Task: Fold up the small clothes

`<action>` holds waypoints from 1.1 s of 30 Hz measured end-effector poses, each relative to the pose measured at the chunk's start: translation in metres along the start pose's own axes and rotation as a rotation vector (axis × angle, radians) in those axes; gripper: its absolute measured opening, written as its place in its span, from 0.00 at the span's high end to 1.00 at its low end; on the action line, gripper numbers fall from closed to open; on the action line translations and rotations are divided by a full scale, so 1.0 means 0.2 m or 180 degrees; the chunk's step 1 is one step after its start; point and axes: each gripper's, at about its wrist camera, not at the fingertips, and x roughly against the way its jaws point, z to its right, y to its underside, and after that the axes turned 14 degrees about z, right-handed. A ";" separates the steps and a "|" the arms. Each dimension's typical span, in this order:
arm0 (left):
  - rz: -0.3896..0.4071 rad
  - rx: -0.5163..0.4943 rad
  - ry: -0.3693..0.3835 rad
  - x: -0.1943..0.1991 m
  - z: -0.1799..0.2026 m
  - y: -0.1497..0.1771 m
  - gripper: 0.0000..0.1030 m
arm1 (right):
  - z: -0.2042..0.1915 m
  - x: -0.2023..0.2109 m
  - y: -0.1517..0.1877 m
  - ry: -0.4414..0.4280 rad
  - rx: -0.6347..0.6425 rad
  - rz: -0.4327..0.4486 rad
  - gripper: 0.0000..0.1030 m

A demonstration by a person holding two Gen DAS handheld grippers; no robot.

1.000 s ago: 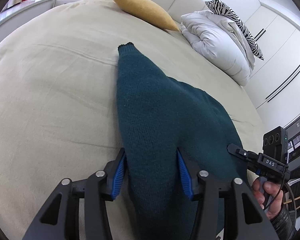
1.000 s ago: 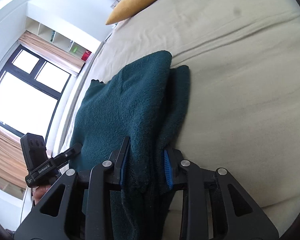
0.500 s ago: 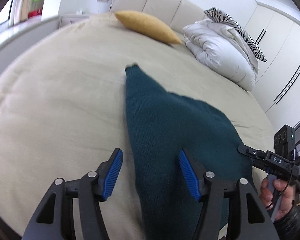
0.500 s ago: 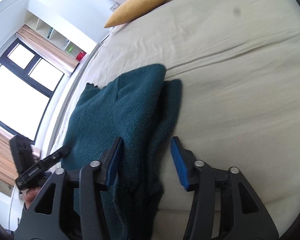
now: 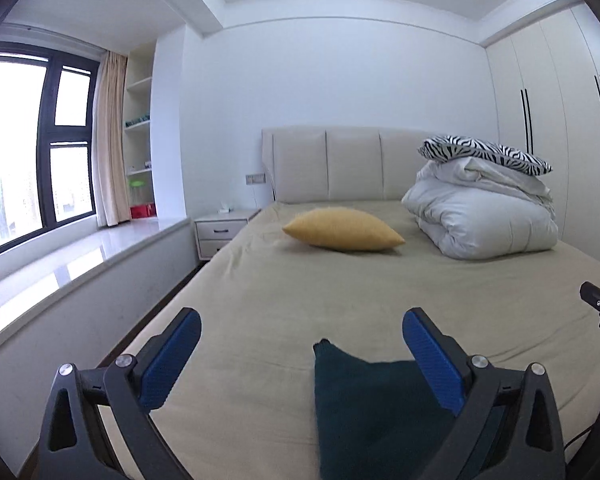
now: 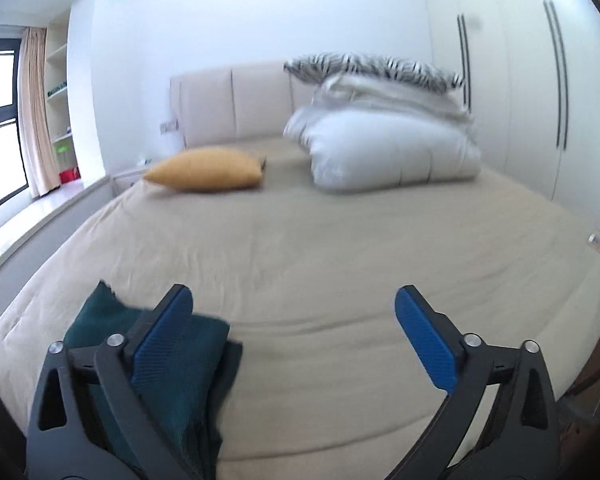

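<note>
Spreading across both views is a beige bed (image 5: 340,280), and lying at its near end is a dark teal knitted garment (image 5: 372,408), folded into a thick stack. From the left wrist camera, one pointed corner of it is sticking up toward the headboard, while the rest is running under the right-hand finger of the left gripper (image 5: 300,336). That gripper's jaws are opening, its blue pads (image 5: 168,364) standing wide apart, and they are pressing on nothing; the garment is lying below and between them. From the right wrist camera, the same garment (image 6: 188,372) is sitting at lower left, partly hidden behind the left-hand finger of the right gripper (image 6: 292,312), whose jaws are likewise opening around bare bedding. Farther up the bed, a mustard yellow cushion (image 5: 342,229) is resting near the middle, and beside it, to the right, a folded white duvet (image 5: 484,220) is carrying a zebra-print pillow (image 5: 484,152). Behind them a padded cream headboard (image 5: 340,164) is standing against the wall, with a window (image 5: 24,152) on the left and white wardrobe doors (image 5: 560,128) on the right.
</note>
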 end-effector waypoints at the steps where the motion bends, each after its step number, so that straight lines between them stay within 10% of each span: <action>1: 0.0024 0.0029 -0.0050 0.01 0.00 -0.02 0.00 | -0.01 0.02 -0.04 -0.0009 0.0045 0.0051 0.00; 12: -0.0952 0.0191 -0.0060 -0.15 0.04 0.03 0.00 | -0.07 0.02 -0.26 -0.0393 -0.0314 -0.0678 0.00; 33: -0.1618 0.0084 0.0060 -0.15 0.18 0.36 0.00 | -0.42 0.04 0.24 -0.0339 0.0089 -0.1299 0.00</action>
